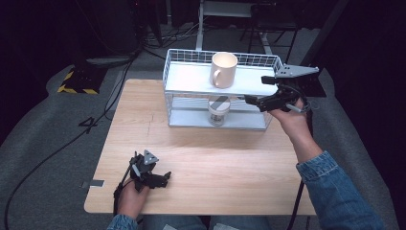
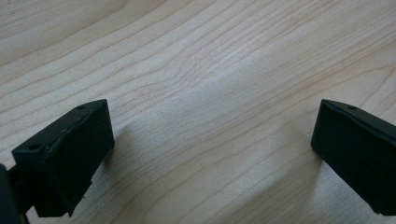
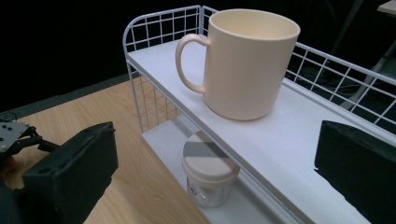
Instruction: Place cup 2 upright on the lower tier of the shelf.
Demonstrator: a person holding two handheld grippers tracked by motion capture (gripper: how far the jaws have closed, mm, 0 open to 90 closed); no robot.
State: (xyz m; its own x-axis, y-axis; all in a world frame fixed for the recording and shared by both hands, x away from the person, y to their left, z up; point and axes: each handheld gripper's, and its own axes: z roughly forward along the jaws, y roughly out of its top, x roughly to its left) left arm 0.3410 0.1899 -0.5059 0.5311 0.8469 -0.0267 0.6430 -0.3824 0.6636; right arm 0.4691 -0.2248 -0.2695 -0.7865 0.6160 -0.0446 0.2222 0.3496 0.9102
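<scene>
**Presently: both grippers released, mug standing on the rack's upper shelf**

Nearest the person, the left gripper (image 1: 160, 176) rests low at the front left of the wooden table (image 1: 215, 158), held in the left hand (image 1: 130, 196). In the left gripper view its 2 black jaws stand wide apart over bare wood grain, with nothing between them.

Farther back on the right, the right gripper (image 1: 253, 100) is raised at the right end of the white wire rack (image 1: 189, 56), held in the right hand (image 1: 292, 120). Its jaws are spread, gripping nothing, and point toward the rack's 2 shelves.

The cream mug (image 3: 245, 60) stands upright on the upper shelf (image 3: 280, 144), handle turned toward the front left in the high view. It is clear of the right gripper's jaws.

On the lower shelf, directly beneath the mug, stands a small clear jar (image 3: 208, 175) with a cream lid bearing a grey stripe.

Beyond the table, cables (image 1: 158, 36) lie across the grey floor.
</scene>
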